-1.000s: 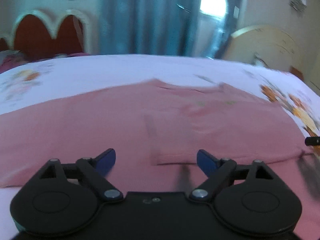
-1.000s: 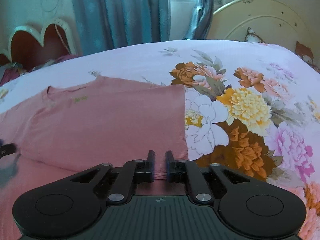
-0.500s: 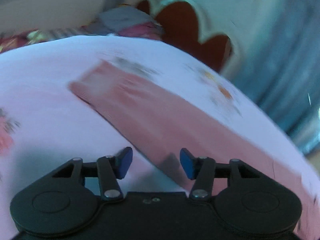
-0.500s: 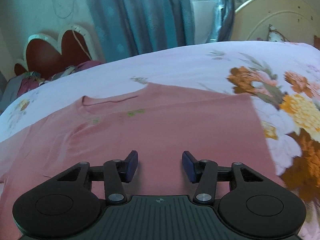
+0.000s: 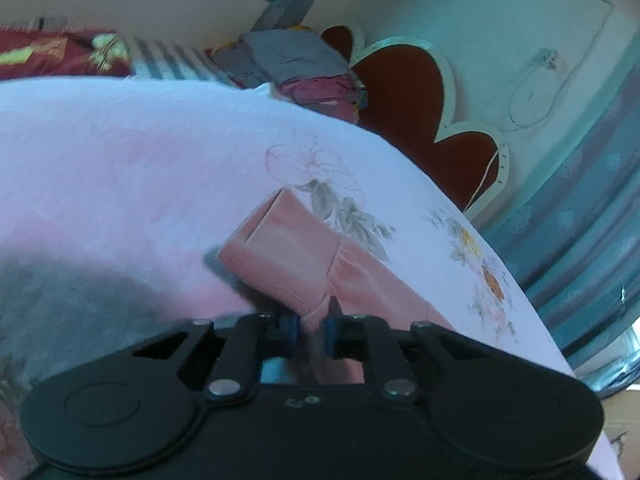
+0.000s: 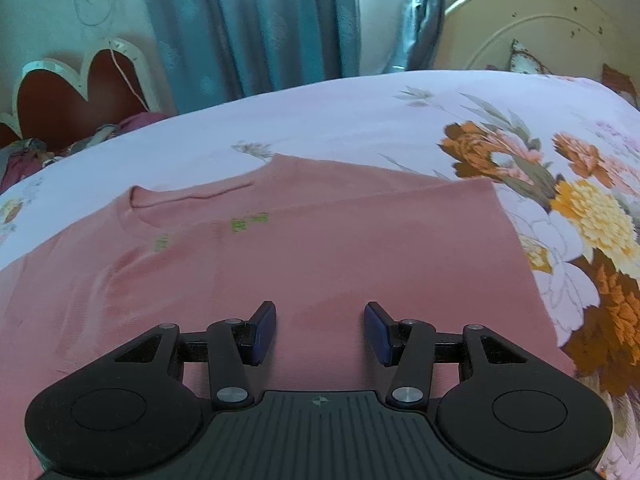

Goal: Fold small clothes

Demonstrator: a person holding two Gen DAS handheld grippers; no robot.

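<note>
A pink long-sleeved shirt (image 6: pixel 320 240) lies flat on the floral bedsheet (image 6: pixel 400 120), neckline (image 6: pixel 192 196) toward the far side. In the left wrist view its sleeve (image 5: pixel 288 256) stretches across the sheet (image 5: pixel 140 168), the cuff end folded over. My left gripper (image 5: pixel 312 330) is closing its jaws, and the ribbed cuff is pinched between the blue pads. My right gripper (image 6: pixel 320 330) hovers open over the shirt's body with nothing between its fingers, only the flat cloth below.
A red heart-shaped headboard (image 5: pixel 400 92) and a pile of clothes (image 5: pixel 288 60) stand beyond the bed's far left. Blue curtains (image 6: pixel 248 24) and a cream round board (image 6: pixel 540 32) lie behind the bed. The shirt's right edge (image 6: pixel 516 248) meets the flower print.
My left gripper swung left along the sleeve to its cuff, rolled, and closed from wide open onto the cloth. My right gripper left the shirt's right edge, opened and shifted left over the body.
</note>
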